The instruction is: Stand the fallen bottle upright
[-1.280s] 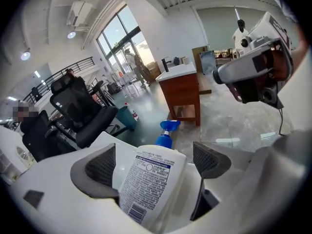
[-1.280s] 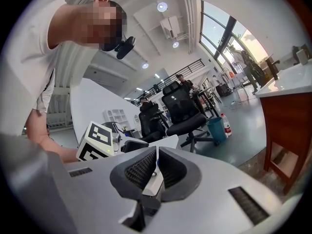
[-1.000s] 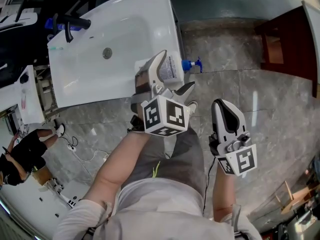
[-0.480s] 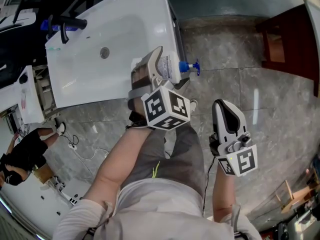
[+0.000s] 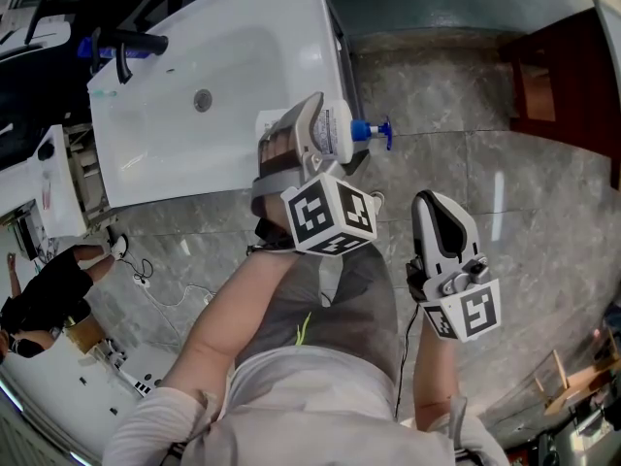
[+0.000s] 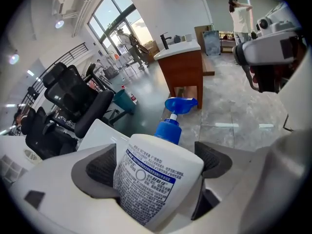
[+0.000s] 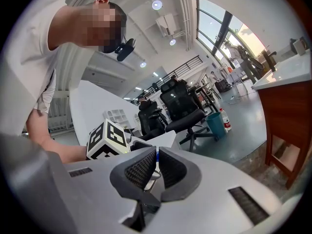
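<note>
Left gripper view: bottle (image 6: 153, 179) held beside sink (image 5: 175, 168).
L gripper (image 6: 155, 163) jaws clamp white bottle, blue pump (image 6: 179, 105) pointing away; R gripper (image 7: 156, 165) jaws almost together, empty.

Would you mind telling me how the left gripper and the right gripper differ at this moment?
The left gripper clamps the white pump bottle; the right gripper is shut on nothing. The left gripper is at the corner of the sink; the right gripper hangs over the floor. Both carry marker cubes.

you're over a grey marble floor (image 5: 437, 85): white sink counter (image 5: 243, 56) left, brown wood cabinet (image 5: 563, 76) right, big windows (image 6: 105, 18), black office chairs (image 6: 73, 91).
</note>
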### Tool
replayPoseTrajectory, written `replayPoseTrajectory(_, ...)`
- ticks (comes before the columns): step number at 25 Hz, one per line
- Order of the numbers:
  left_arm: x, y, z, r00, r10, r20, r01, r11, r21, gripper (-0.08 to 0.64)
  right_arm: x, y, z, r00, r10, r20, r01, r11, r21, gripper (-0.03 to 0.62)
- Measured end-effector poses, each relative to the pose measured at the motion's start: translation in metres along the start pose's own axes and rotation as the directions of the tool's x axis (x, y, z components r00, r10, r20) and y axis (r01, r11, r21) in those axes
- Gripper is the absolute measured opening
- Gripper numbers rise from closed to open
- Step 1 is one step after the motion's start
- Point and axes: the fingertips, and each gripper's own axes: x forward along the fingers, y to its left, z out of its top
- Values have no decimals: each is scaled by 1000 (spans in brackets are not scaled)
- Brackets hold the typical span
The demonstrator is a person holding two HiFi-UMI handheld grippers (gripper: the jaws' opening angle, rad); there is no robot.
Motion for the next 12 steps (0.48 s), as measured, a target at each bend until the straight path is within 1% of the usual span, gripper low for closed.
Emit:
replayPoseTrajectory(4,0,1,0,1000,-11,7,11,1000,0,538,1,1,2,1000,2,0,-2,1000,-1,41)
replayPoseTrajectory(9,-3,7,3,999,-18,49,20,999,-44,534,1,-2,3,1000,-3,4,3,1000,-3,41)
replayPoseTrajectory(12,-4,5,5,998,-16,58,18,1000,-26,532,1,-3,4,1000,-6,8,6,1000,0,41)
